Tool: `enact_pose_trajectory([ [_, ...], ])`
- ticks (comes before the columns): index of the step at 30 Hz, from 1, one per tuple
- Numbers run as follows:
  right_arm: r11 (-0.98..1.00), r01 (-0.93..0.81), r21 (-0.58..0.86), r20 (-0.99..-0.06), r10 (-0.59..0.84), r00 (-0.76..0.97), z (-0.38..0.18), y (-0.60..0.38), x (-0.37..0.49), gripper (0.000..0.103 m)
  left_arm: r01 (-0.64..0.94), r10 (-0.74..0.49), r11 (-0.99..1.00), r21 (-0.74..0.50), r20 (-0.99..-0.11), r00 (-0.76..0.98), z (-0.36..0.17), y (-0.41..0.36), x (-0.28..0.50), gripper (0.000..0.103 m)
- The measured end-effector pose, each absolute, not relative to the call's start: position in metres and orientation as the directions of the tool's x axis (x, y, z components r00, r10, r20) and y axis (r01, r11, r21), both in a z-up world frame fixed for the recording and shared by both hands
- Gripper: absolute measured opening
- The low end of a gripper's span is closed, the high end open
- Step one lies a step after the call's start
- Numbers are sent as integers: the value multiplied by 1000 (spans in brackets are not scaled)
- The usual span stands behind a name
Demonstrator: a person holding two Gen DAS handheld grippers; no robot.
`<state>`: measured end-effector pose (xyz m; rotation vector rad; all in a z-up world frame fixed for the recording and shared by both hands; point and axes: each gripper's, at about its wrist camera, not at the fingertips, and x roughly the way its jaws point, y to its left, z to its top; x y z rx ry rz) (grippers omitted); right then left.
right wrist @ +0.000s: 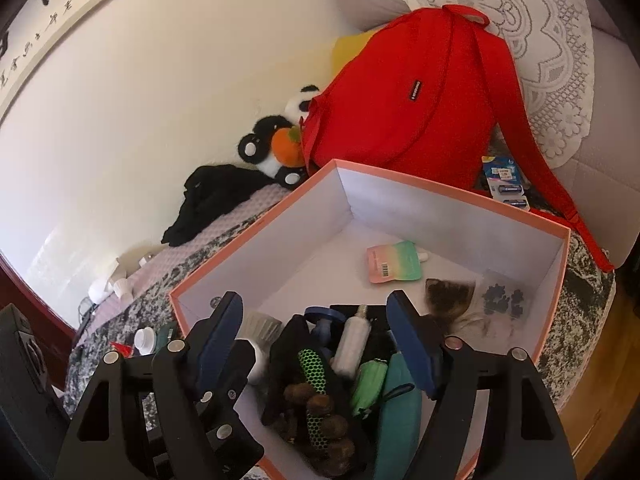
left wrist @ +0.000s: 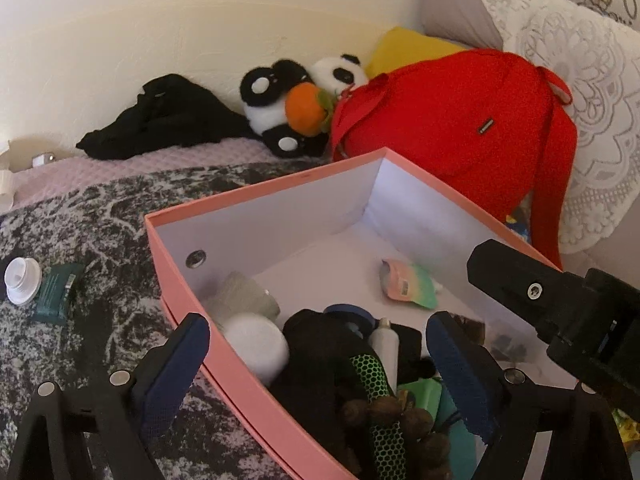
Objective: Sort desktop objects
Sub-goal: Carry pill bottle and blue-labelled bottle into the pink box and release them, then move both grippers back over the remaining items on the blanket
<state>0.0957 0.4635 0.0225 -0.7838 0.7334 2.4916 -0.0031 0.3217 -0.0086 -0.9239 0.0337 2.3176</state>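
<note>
Both grippers, left (left wrist: 316,368) and right (right wrist: 316,344), are held wide and empty over the pink box (right wrist: 558,280); the soft pouch (right wrist: 394,262) is best pinched flat.

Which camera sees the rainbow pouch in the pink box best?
The right wrist view: the rainbow pouch lies flat in the pink box, barcode and cap showing. The left wrist view shows it smaller and blurrier.

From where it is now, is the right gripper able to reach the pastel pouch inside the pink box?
Probably yes. The right gripper is open and empty above the pink box, which has no lid. The pastel pouch lies alone on the bare box floor, beyond the pile of items.
</note>
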Motion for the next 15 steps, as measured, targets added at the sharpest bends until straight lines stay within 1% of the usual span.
enact_pose_trajectory([
  [4,-772,-513,375,-608,213,-765,24,454,89,78,-555,539,-808,-200,-631,-557,-6,310,-4,92],
  [9,-786,-467,406,-596,159,-787,21,427,69,78,-495,492,-848,-189,-628,-603,-2,272,-14,92],
  [12,-818,-429,383,-597,135,-791,20,397,50,78,-430,453,-880,-202,-634,-627,-6,235,-29,92],
  [15,-859,-384,339,-601,116,-791,17,365,30,78,-343,371,-923,-175,-647,-666,-17,197,-48,92],
])
